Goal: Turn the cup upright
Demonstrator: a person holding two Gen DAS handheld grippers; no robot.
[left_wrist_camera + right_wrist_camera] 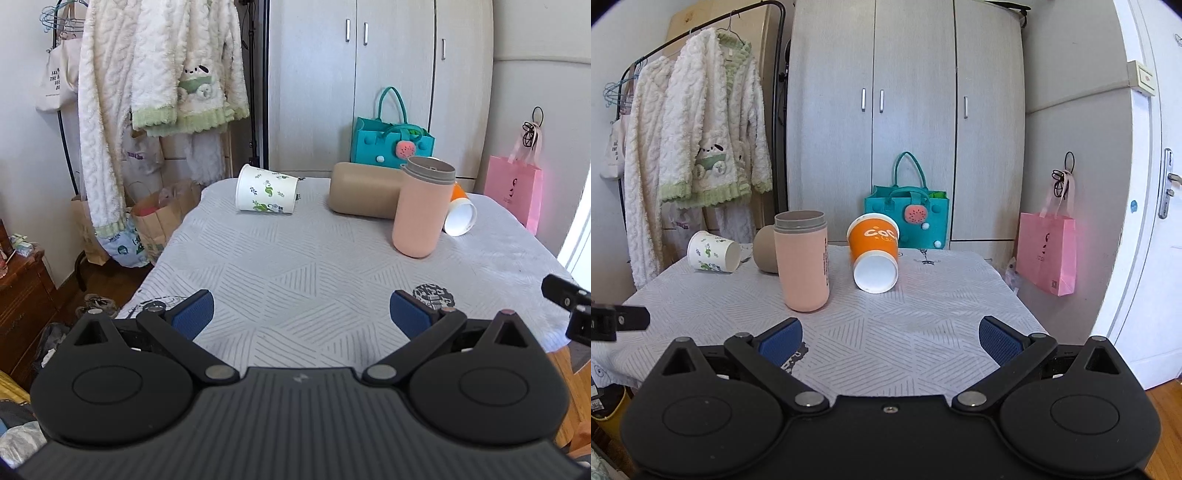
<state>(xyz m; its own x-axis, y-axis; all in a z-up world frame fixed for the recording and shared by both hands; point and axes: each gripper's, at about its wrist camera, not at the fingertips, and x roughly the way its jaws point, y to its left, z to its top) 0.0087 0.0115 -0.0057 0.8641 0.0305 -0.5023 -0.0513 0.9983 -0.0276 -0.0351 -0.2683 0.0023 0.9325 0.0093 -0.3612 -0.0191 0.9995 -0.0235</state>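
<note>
On the table, left to right, a leaf-print paper cup is seen on its side, a pink tumbler upright, an orange cup tipped with its mouth forward; contents are not visible. Both the left gripper and right gripper are released, well short of the orange cup.

The table's cloth is matt grey fabric with a ribbed, quilted look, and both tipped-over cups, the leafy white cup and the orange cup, look like smooth paper. The pink tumbler seems matt plastic, the robes are thick fuzzy fleece, and the gripper pads are rough-textured blue on matt black plastic.
</note>
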